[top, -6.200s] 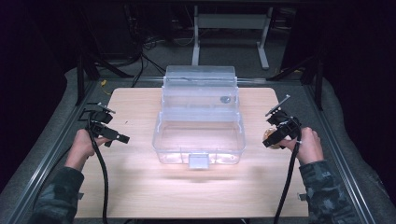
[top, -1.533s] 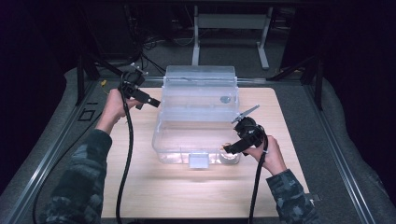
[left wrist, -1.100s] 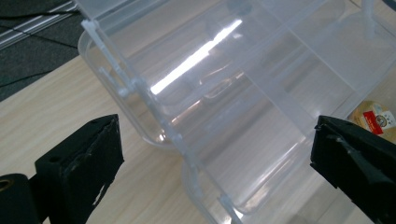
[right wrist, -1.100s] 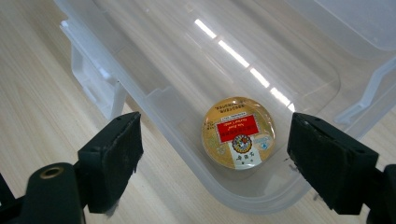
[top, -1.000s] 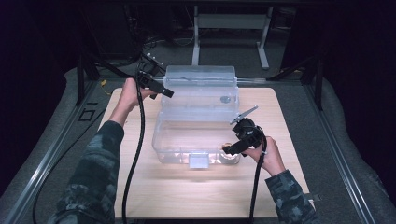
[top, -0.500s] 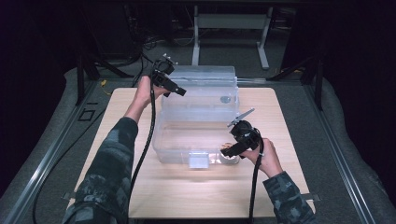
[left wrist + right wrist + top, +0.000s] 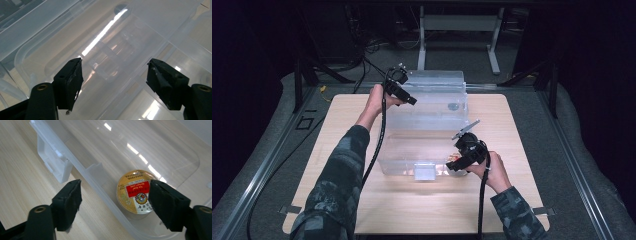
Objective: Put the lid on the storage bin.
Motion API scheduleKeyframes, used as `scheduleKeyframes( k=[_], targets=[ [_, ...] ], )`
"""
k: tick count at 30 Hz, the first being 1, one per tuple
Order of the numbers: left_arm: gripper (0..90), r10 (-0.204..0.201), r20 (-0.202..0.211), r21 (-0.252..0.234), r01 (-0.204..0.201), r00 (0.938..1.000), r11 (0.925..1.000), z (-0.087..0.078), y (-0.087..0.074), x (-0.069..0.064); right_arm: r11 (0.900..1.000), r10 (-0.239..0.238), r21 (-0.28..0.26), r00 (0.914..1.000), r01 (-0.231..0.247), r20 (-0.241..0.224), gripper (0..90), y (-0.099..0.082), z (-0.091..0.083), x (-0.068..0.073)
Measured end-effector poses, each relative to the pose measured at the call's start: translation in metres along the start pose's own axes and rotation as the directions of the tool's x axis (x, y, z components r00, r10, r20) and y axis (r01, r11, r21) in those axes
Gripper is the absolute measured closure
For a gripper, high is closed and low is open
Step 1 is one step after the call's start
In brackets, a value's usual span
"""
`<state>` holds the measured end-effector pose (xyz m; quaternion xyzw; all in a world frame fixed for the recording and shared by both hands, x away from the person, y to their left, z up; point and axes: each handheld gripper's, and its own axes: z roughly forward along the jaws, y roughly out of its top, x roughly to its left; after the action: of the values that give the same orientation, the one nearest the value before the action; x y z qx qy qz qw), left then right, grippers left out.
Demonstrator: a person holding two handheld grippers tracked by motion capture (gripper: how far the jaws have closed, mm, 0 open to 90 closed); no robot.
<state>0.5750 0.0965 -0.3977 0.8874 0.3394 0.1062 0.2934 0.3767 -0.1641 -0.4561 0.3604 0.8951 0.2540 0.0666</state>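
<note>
A clear plastic storage box (image 7: pixel 427 125) with its lid on stands mid-table. My left gripper (image 7: pixel 411 100) hovers over the lid's far left corner. In the left gripper view its jaws (image 7: pixel 115 67) stand apart over the clear lid (image 7: pixel 130 32); they have just been closing and grip nothing. My right gripper (image 7: pixel 454 165) is at the box's front right corner. Its jaws (image 7: pixel 115 188) straddle the front rim (image 7: pixel 100 185) and have just been closing, pads clear of it. A round gold tin (image 7: pixel 136 191) with a red label lies inside the box.
The box sits on a light wooden table (image 7: pixel 342 115) with bare wood on both sides. A white latch (image 7: pixel 424 171) hangs at the front middle of the box, also seen as the latch (image 7: pixel 53 162) left of my right jaws. Dark floor and metal frames surround the table.
The left hand has travelled right and slightly down, from beside the box's far left corner to over the lid. The right hand has stayed at the front right corner.
</note>
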Motion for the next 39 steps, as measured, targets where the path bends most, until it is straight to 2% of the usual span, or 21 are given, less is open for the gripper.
scheduleKeyframes(
  k=[6,9,11,13,16,18,22,26,29,32,35,39],
  targets=[
    [41.2,0.018,0.001,-0.002,-0.018,0.9998,0.9998,-0.001,-0.002,-0.002,0.9998,0.003,0.019,0.9999,-0.003,-0.013,39.2,-0.002,0.014,0.004],
    [50.7,0.022,0.011,-0.004,-0.022,0.9997,0.9997,-0.002,-0.003,-0.004,0.9996,-0.003,0.029,1.0,0.003,-0.004,48.3,-0.001,0.019,0.008],
    [58.3,0.014,0.031,-0.011,-0.014,0.9994,0.9998,-0.003,-0.004,-0.004,0.9996,-0.003,0.027,1.0,0.003,-0.005,55.9,-0.001,0.021,0.009],
    [61.8,0.005,0.04,-0.015,-0.004,0.9992,0.9999,-0.003,-0.005,-0.005,0.9996,-0.01,0.026,0.9999,0.01,-0.008,60.9,-0.001,0.024,0.012],
    [66.0,-0.008,0.052,-0.009,0.009,0.9986,0.9999,-0.004,-0.005,-0.005,0.9997,-0.015,0.016,0.9999,0.015,0.004,61.5,-0.002,0.025,0.015],
    [68.3,-0.006,0.051,0.0,0.006,0.9987,1.0,-0.004,-0.004,-0.006,1.0,-0.001,0.007,1.0,0.001,-0.002,61.4,-0.002,0.025,0.014],
    [70.9,0.002,0.043,0.007,-0.002,0.9991,1.0,-0.003,-0.004,-0.008,0.9998,-0.013,-0.016,0.9995,0.013,0.029,60.9,-0.005,0.025,0.018],
    [72.4,0.024,0.028,0.018,-0.025,0.9993,0.9995,-0.004,-0.002,-0.012,0.9997,0.0,-0.025,0.9996,0.001,0.029,60.9,-0.005,0.025,0.018],
    [73.0,0.024,0.032,0.017,-0.024,0.9992,0.9996,-0.005,-0.002,-0.014,0.9996,0.001,-0.027,0.999,0.0,0.045,60.8,-0.005,0.025,0.02],
    [73.7,0.033,0.034,0.026,-0.034,0.9989,0.9991,-0.007,0.0,-0.015,0.9994,0.01,-0.033,0.9991,-0.009,0.041,60.9,-0.005,0.025,0.019],
    [73.9,0.039,0.029,0.01,-0.04,0.9988,0.9992,-0.009,-0.002,-0.018,0.9995,0.001,-0.033,0.9982,0.0,0.06,60.7,-0.004,0.025,0.022],
    [74.6,0.045,0.026,-0.008,-0.044,0.9987,0.999,-0.012,-0.004,-0.021,0.9995,0.005,-0.033,0.998,-0.003,0.063,60.0,-0.003,0.026,0.022]
  ],
)
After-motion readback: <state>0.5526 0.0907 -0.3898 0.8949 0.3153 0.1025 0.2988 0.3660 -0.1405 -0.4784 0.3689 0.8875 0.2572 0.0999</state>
